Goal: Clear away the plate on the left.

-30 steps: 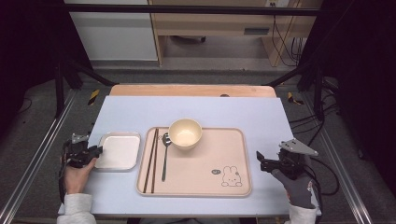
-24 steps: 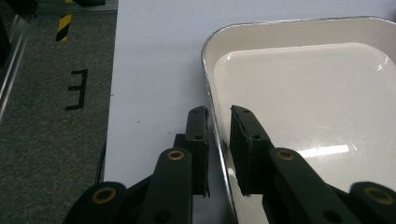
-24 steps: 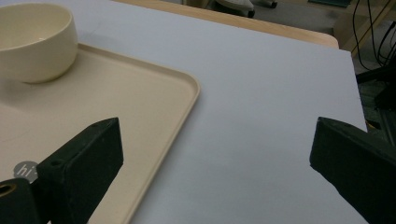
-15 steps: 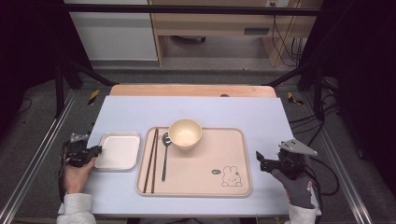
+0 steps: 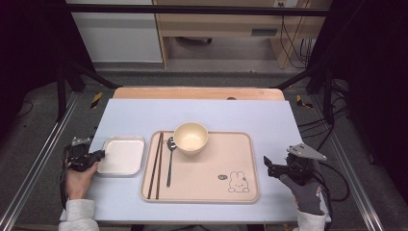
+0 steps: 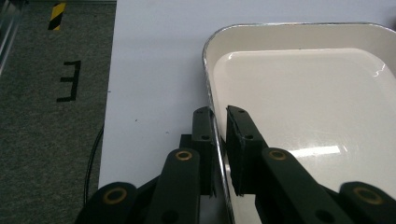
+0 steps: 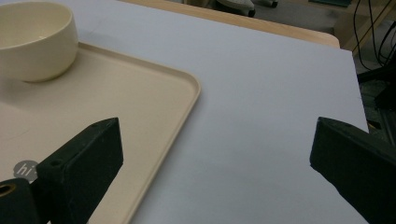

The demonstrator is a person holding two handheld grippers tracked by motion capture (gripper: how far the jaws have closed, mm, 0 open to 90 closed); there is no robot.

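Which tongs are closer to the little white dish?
Left. The left tongs have just been closing and now pinch the rim of the white dish. The right tongs wait open, across the tan tray from it.

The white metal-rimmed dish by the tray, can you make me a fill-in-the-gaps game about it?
1. The left gripper has just been closing on the rim of the white rectangular dish, which sits to the ___ of the beige tray.
2. The cream round bowl stands on the ___.
3. Beside the brown chopsticks lies a metal ___.

Missing words: left; tray; spoon
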